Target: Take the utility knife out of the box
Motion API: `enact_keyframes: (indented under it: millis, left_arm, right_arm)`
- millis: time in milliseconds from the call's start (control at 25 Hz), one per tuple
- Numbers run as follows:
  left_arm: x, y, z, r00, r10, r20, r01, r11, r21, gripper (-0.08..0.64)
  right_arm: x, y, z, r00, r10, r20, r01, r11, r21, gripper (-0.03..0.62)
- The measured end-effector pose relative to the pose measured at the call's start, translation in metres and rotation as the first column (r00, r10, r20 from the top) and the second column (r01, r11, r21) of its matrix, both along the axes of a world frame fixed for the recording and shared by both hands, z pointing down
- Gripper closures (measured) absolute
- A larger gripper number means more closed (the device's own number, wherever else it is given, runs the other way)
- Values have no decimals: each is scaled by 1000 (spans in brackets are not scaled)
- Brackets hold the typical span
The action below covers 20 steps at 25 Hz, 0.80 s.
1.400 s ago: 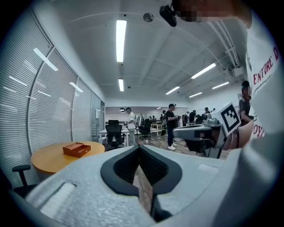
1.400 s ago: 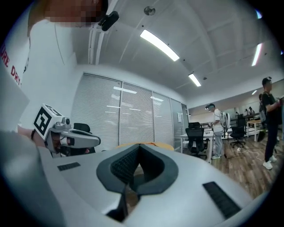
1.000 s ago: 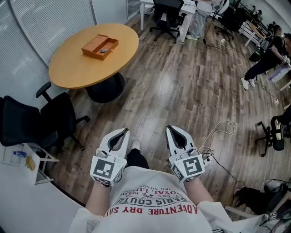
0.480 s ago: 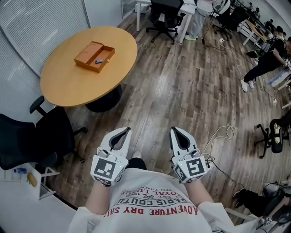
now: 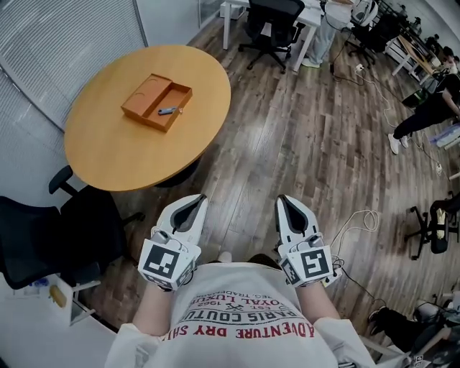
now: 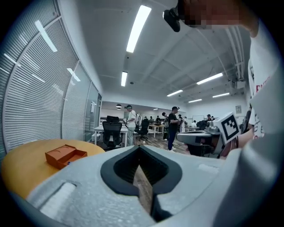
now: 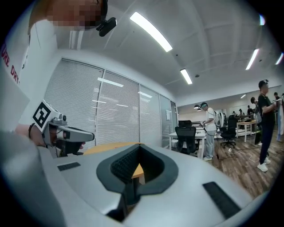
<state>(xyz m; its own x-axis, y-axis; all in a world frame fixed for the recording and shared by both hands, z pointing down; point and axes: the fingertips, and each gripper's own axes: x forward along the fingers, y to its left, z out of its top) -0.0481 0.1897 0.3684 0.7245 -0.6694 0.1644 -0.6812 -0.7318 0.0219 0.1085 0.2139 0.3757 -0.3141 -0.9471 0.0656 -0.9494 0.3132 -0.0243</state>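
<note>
An open orange box (image 5: 157, 100) lies on the round wooden table (image 5: 122, 151) at the upper left of the head view. A small grey-blue utility knife (image 5: 167, 111) rests in its right compartment. Both grippers are held side by side at waist height over the wood floor, well short of the table. My left gripper (image 5: 198, 200) has its jaws together and holds nothing. My right gripper (image 5: 282, 200) is also shut and empty. In the left gripper view the box (image 6: 65, 155) shows far off at the left, with the knife too small to make out.
A black office chair (image 5: 54, 215) stands between me and the table's near left edge. A white cable (image 5: 353, 215) loops on the floor at the right. Desks, more chairs (image 5: 273, 21) and people (image 6: 172, 126) fill the far end of the room. Blinds (image 5: 65, 36) line the left wall.
The table and box have drawn nearer and shifted right in the head view as I walk toward them. Both grippers stay shut and side by side in front of me.
</note>
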Motion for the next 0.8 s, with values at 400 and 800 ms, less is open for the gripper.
enact_keyframes:
  millis: [400, 800]
  left_arm:
    - [-4, -89, 28, 983, -178, 36, 179, 983, -34, 566]
    - [47, -205, 18, 912, -408, 46, 410, 912, -28, 566]
  right_arm:
    - [4, -114, 27, 989, -148, 11, 149, 988, -46, 584]
    - [65, -269, 12, 947, -320, 12, 320, 947, -30, 584]
